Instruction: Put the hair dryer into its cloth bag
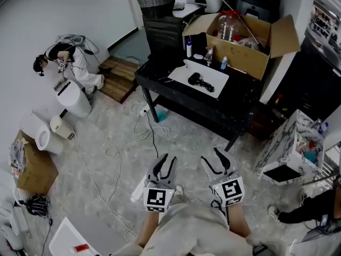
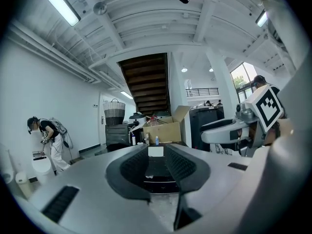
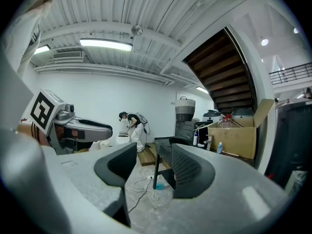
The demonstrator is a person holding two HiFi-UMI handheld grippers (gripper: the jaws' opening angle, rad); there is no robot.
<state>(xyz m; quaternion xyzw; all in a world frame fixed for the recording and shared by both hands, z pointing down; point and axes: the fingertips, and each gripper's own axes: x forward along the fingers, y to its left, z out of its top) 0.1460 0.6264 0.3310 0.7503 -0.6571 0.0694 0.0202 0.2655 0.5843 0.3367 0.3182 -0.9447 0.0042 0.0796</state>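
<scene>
Two grippers sit nearest, at the bottom of the head view, each with one marker cube behind its jaws. On the left gripper point(image 1: 166, 161) the jaws stand apart and grip nothing; its own view shows only a bare gap between the pads. The right gripper point(image 1: 213, 160) is released too, with floor and cable showing between its jaws. Both hang over the pale floor point(image 1: 106, 121), well apart from the task's things. The arms that carry them are cut off by the lower edge.

One hair dryer point(image 1: 200, 81), black, lies on one white cloth bag point(image 1: 215, 72), which is spread flat on the black surface point(image 1: 186, 103) further ahead. The dryer rests on top of the bag, not inside it. At this range I cannot tell where the bag's mouth is or which way the dryer's nozzle points.

One open cardboard box point(image 1: 256, 52) stands on the same surface behind the bag, with one clear jug point(image 1: 228, 25) inside; the rest of its contents are too jumbled to name. Two small bottles stand by the box, one white bottle point(image 1: 188, 47) and one blue-capped bottle point(image 1: 224, 63).

One loose white cable point(image 1: 114, 153) loops across the floor. One other person point(image 1: 72, 57) bends over at the far left beside a white bin point(image 1: 73, 99). A second box point(image 1: 32, 169) at the left edge is partly cut off.
</scene>
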